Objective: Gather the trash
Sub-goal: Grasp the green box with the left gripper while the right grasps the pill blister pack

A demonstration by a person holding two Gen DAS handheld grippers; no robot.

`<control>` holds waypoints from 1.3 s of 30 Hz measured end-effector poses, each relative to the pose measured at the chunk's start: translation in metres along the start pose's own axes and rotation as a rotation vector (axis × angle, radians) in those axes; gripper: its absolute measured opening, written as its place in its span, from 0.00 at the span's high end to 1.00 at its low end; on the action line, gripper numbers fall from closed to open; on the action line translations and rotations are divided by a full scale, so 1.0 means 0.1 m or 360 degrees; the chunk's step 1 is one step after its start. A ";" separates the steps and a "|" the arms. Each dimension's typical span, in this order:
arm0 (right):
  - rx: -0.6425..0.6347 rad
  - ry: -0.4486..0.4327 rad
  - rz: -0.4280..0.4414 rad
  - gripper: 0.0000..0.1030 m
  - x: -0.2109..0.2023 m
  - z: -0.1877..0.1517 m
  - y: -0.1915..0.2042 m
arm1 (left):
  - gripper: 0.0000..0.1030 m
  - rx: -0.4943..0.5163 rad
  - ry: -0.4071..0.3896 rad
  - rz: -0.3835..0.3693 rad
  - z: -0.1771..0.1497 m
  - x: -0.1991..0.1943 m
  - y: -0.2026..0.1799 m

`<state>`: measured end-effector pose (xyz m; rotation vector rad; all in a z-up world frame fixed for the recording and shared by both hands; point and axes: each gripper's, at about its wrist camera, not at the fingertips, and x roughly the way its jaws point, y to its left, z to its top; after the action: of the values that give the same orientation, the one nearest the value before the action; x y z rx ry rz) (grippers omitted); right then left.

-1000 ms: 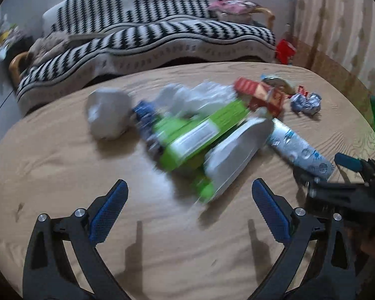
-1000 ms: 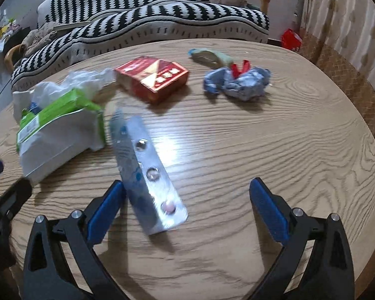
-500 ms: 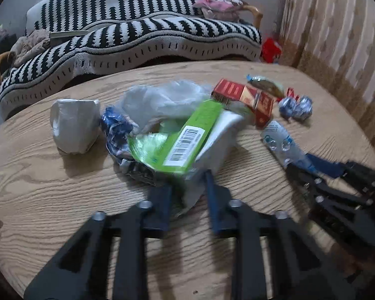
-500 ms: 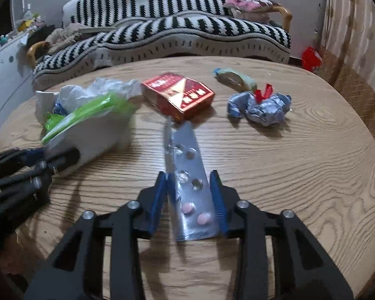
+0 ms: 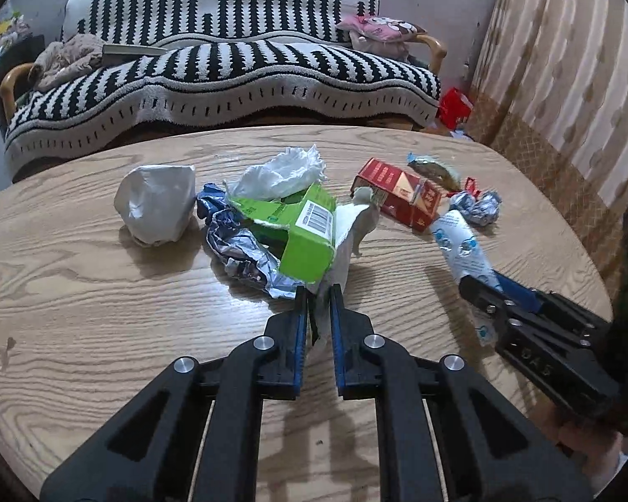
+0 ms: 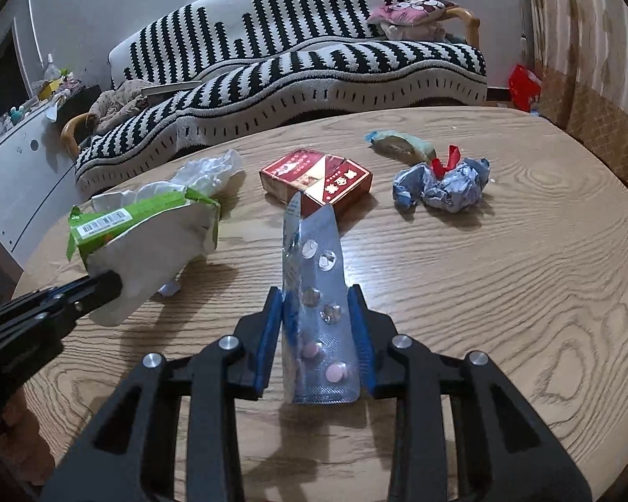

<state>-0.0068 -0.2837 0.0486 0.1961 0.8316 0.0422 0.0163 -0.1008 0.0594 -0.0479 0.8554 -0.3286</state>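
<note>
Over the wooden table [image 6: 502, 276], you tilt both grippers down and forward. Your left gripper [image 5: 318, 299] is clamped tight on the white edge of the green packet [image 5: 305, 234], which holds crumpled white paper. Your right gripper [image 6: 316, 305], part closed, pinches the pill blister strip [image 6: 318, 293] by its long sides, just in front of the red box [image 6: 318, 180].

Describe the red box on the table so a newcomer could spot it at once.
On the round wooden table in front of the striped sofa, look near the middle, just past the tip of the blister pack. The cigarette pack lies flat there: the only rigid, red, boxy item among crumpled wrappers.
</note>
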 end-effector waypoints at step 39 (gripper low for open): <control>0.0108 0.0073 0.0081 0.67 0.02 -0.02 -0.17 | 0.88 0.0103 0.0074 0.0021 -0.17 0.23 -0.07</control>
<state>-0.0072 -0.2996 0.0425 0.2811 0.8747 0.0664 0.0155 -0.1123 0.0327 0.0258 0.8902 -0.3462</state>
